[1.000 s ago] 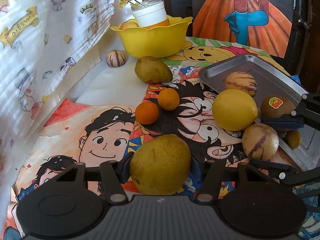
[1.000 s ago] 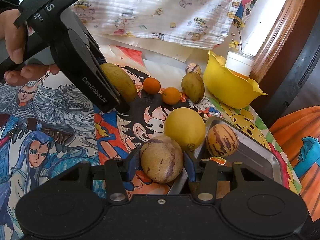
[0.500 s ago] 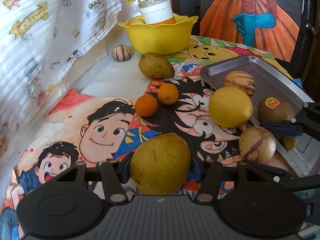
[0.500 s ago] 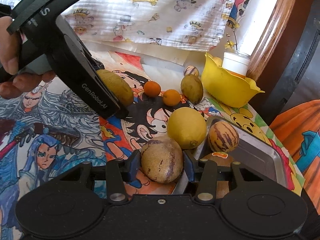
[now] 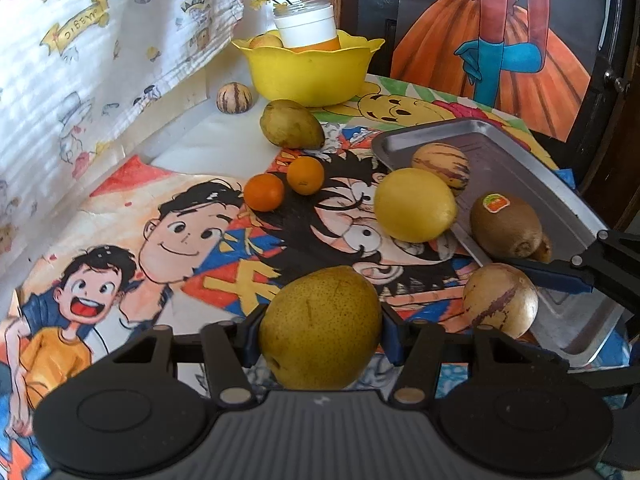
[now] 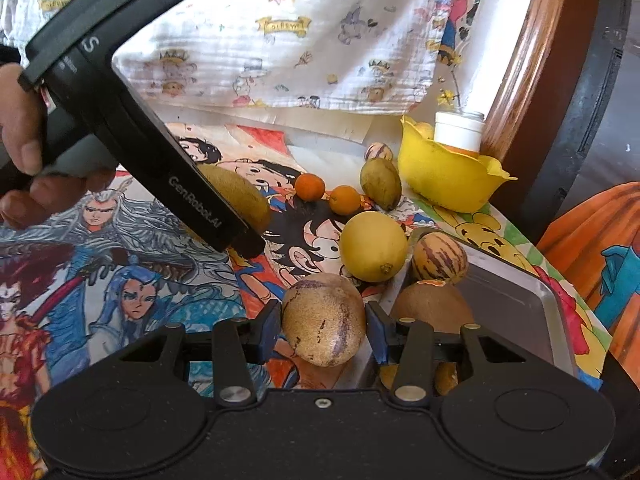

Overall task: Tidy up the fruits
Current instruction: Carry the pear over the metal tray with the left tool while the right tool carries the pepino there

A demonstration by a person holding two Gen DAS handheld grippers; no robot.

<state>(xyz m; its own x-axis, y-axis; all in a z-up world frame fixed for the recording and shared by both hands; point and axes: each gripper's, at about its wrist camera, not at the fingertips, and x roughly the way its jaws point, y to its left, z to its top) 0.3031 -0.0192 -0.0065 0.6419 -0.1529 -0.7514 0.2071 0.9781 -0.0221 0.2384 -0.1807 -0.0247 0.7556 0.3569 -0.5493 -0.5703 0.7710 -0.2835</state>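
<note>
My left gripper (image 5: pixel 320 334) is shut on a large yellow-green pear (image 5: pixel 320 326), held above the cartoon tablecloth. From the right wrist view, the left gripper (image 6: pixel 244 236) and that pear (image 6: pixel 236 196) are at the left, in a person's hand (image 6: pixel 24 152). My right gripper (image 6: pixel 324 326) is shut on a tan, purple-streaked pepino melon (image 6: pixel 324 320) beside the metal tray (image 6: pixel 548 296). It also shows in the left wrist view, as the right gripper (image 5: pixel 520 292) with the melon (image 5: pixel 500 300). On the tray (image 5: pixel 400 138) lie a striped melon (image 5: pixel 440 164) and a kiwi (image 5: pixel 506 224). A lemon (image 5: pixel 416 204) rests against its rim.
Two small oranges (image 5: pixel 264 192) (image 5: pixel 306 174) and a second pear (image 5: pixel 290 124) lie mid-table. A yellow bowl (image 5: pixel 308 72) at the back holds a white jar (image 5: pixel 308 26) and a fruit. Another striped melon (image 5: pixel 234 98) sits by the printed curtain (image 5: pixel 100 60).
Both grippers have drifted a short way across the table and rolled slightly, each keeping its fruit. The fruits on the table and tray have not moved.
</note>
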